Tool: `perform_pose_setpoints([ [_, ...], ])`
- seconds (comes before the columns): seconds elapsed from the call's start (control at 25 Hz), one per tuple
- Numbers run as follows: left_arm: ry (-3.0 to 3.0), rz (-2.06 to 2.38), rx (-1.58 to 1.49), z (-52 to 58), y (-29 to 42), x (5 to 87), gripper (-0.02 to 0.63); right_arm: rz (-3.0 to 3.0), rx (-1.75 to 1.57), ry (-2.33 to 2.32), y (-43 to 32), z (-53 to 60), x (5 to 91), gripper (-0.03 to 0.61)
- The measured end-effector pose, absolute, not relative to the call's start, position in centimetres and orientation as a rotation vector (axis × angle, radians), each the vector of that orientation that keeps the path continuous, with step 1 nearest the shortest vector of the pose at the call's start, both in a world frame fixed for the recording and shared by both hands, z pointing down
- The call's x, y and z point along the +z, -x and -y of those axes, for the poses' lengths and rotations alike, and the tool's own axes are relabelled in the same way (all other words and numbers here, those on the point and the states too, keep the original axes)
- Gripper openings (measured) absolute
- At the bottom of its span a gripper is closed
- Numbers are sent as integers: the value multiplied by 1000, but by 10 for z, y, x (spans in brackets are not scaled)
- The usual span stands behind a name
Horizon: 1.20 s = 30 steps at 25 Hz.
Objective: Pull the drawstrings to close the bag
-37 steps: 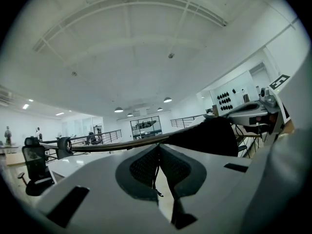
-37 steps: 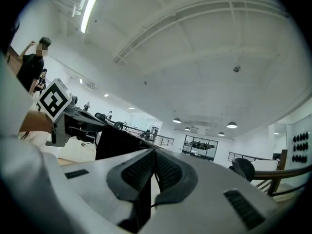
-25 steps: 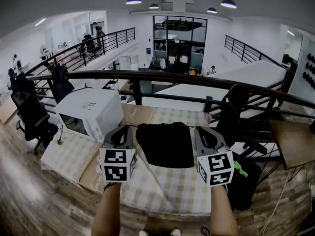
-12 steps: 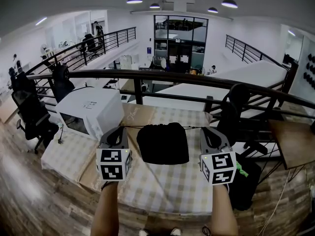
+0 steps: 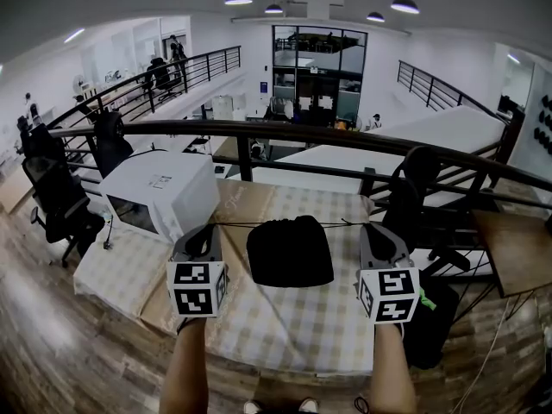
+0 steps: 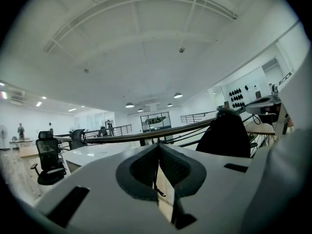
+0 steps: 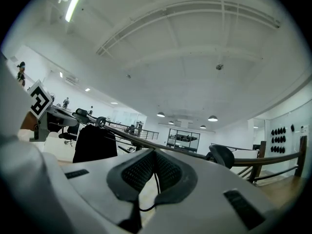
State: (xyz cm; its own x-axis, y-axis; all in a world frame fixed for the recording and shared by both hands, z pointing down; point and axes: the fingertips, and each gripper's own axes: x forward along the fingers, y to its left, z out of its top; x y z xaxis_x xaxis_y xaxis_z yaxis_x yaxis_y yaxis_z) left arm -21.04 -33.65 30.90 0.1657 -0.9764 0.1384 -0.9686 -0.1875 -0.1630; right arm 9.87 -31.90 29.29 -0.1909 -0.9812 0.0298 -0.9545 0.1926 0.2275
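Observation:
A black drawstring bag (image 5: 290,250) sits between my two grippers over the checked table (image 5: 285,322), its top gathered. A thin black drawstring (image 5: 259,225) runs taut from the bag's top out to each side. My left gripper (image 5: 205,233) is shut on the left cord (image 6: 156,177), with the bag (image 6: 225,135) off to its right. My right gripper (image 5: 374,231) is shut on the right cord (image 7: 155,179), and the bag (image 7: 95,143) shows at its left. Both cords pass between closed pads.
A white microwave (image 5: 159,195) stands at the table's back left, close to the left gripper. A dark railing (image 5: 302,133) runs behind the table. A black chair (image 5: 416,188) and a wooden side table (image 5: 516,248) are at the right, and something green (image 5: 424,299) lies by the right gripper.
Both grippers have moved apart sideways with the cords. The bag's mouth has drawn in and the bag looks narrower and more bunched.

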Motion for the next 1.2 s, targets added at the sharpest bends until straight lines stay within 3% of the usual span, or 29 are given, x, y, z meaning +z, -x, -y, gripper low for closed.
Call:
perform_pose_setpoints([
  [1.2,2358,-2055,-320,327,236,326,29,2290,-162,-1935,-110,311,300,25],
])
